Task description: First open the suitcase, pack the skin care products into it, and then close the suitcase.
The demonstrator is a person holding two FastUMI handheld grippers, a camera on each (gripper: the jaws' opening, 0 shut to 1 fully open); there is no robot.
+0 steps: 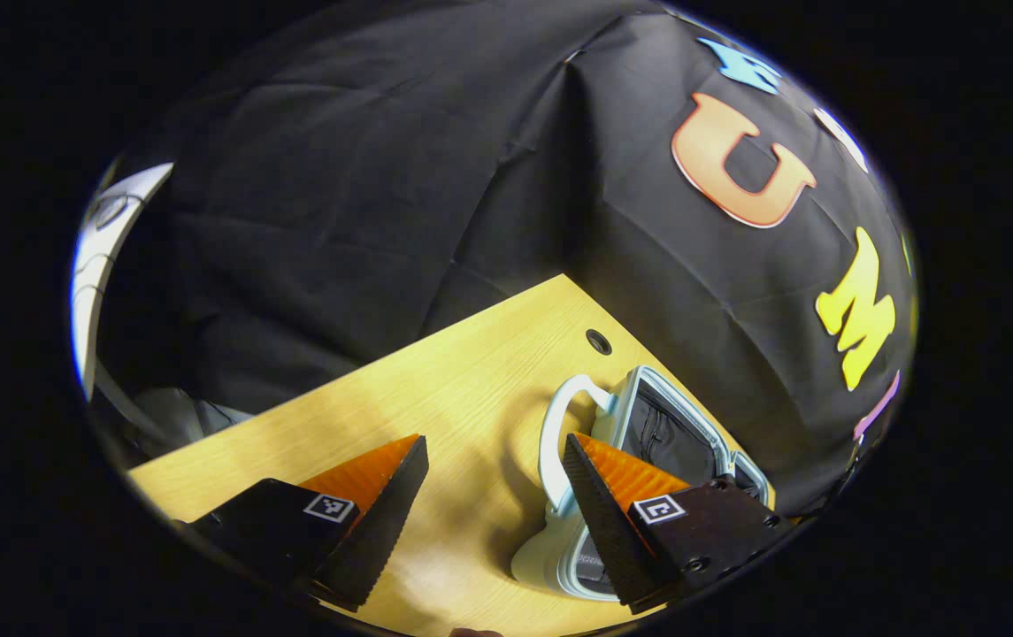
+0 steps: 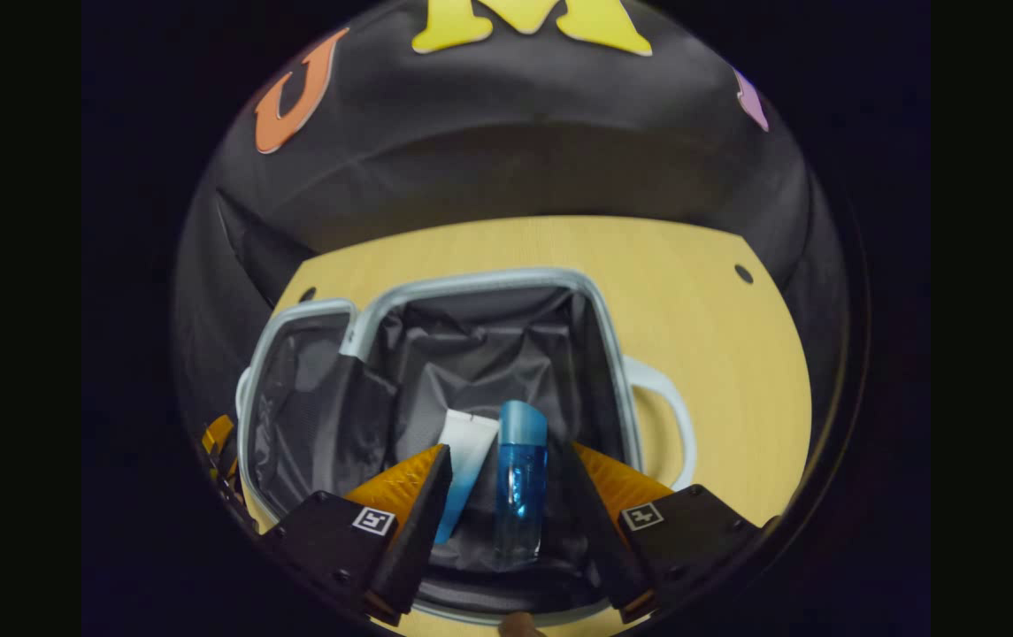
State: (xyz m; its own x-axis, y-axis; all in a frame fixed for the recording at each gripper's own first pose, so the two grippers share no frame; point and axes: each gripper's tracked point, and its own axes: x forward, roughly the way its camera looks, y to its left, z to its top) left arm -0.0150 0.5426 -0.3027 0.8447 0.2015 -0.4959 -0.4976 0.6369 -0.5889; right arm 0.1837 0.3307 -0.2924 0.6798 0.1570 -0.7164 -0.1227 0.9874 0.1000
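Right tool (image 2: 506,495) spread apart low in frame over open suitcase (image 2: 479,287), blue bottle (image 2: 521,487) and white tube (image 2: 464,469) inside. Left tool (image 1: 493,482) apart above tabletop (image 1: 435,398).

The left tongs (image 1: 493,482) hang spread wide above the wooden surface (image 1: 435,389), nothing between the orange-faced fingers (image 1: 382,495). The open suitcase (image 1: 639,460) (pale blue, dark lining, white handle (image 1: 559,433)) lies at the surface's far right edge, near a corner with a small round hole (image 1: 598,341).
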